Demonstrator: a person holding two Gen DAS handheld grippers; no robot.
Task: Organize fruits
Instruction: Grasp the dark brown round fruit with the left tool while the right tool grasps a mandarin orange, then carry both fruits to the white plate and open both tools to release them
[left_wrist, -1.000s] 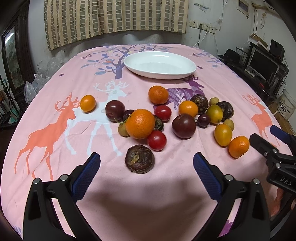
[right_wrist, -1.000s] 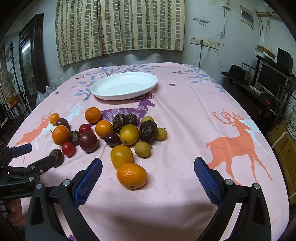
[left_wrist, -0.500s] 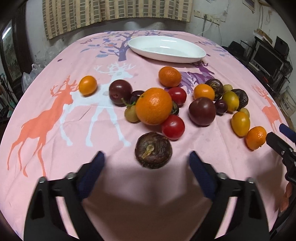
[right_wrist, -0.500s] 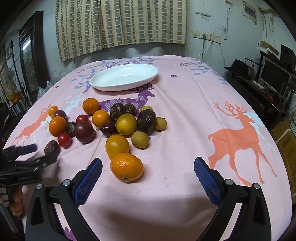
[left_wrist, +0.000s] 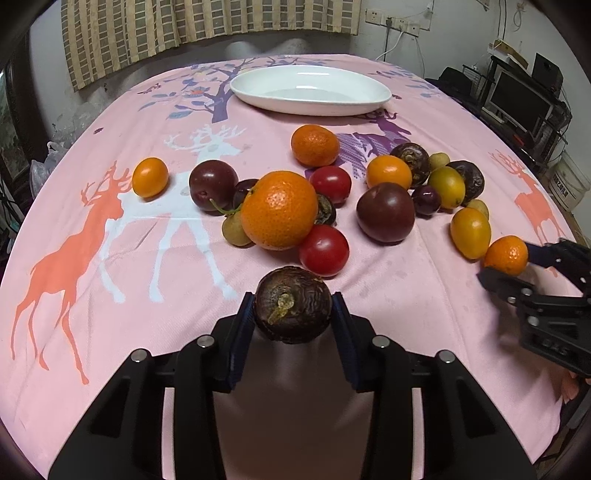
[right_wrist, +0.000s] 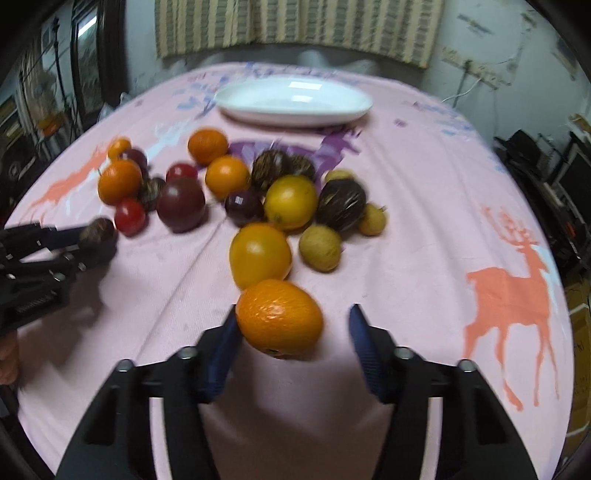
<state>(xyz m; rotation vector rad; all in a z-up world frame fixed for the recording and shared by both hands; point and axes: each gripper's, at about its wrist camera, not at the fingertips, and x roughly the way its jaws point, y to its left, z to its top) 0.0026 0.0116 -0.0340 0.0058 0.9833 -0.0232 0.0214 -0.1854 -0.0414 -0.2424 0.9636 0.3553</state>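
The left gripper (left_wrist: 293, 314) has been closing and is squeezing a wrinkly brown fruit (left_wrist: 293, 309). The right gripper (right_wrist: 293, 338) has been closing around a small orange (right_wrist: 279, 318), with one pad not touching yet.

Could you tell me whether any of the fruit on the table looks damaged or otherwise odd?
The dark fruit between the left gripper's pads is wrinkled and shrivelled; similar dark ones sit in the pile.

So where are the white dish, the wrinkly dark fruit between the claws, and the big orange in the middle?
white dish (left_wrist: 310, 105), left wrist view, near rim.
wrinkly dark fruit (left_wrist: 292, 309), left wrist view, stem end.
big orange (left_wrist: 277, 209), left wrist view, middle of peel.
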